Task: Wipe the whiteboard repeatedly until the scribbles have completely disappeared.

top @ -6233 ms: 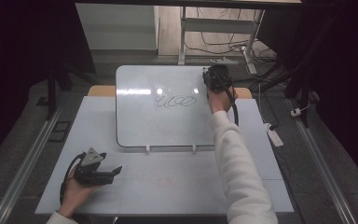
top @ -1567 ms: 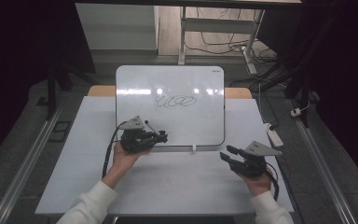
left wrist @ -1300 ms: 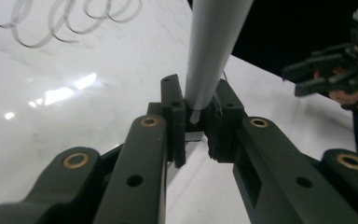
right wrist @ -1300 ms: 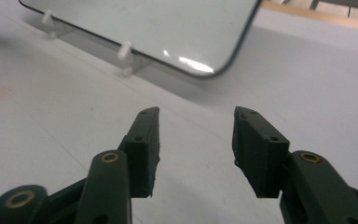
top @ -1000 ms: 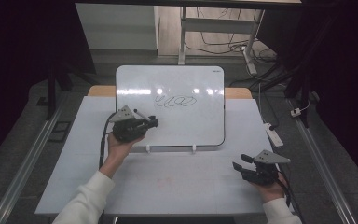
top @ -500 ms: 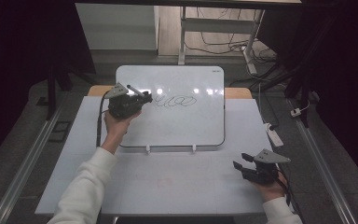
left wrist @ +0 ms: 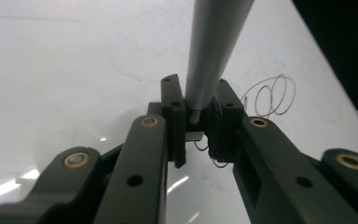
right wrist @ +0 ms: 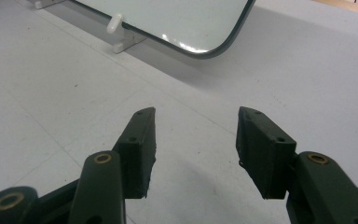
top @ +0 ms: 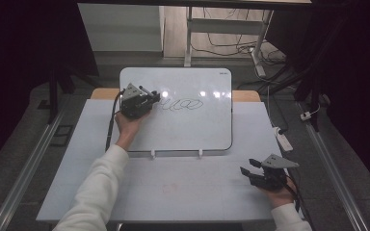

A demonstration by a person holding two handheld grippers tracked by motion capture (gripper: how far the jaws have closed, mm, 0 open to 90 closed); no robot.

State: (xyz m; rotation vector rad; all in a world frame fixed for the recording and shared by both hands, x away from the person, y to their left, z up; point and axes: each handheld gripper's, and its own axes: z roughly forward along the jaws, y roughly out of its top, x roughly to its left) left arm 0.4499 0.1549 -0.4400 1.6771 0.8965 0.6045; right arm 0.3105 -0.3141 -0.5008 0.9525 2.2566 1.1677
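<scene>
Now the left gripper (top: 150,98) pinched a grey pen (left wrist: 214,51) upright, with the scribble (top: 183,104) just to its right on the whiteboard (top: 212,130); the right gripper (top: 251,169) sat half open, holding nothing, at lower right.

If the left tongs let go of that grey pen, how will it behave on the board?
The pen looks round and smooth, so it would likely roll. The whiteboard looks glossy, so it may also slide. It seems stiff.
</scene>
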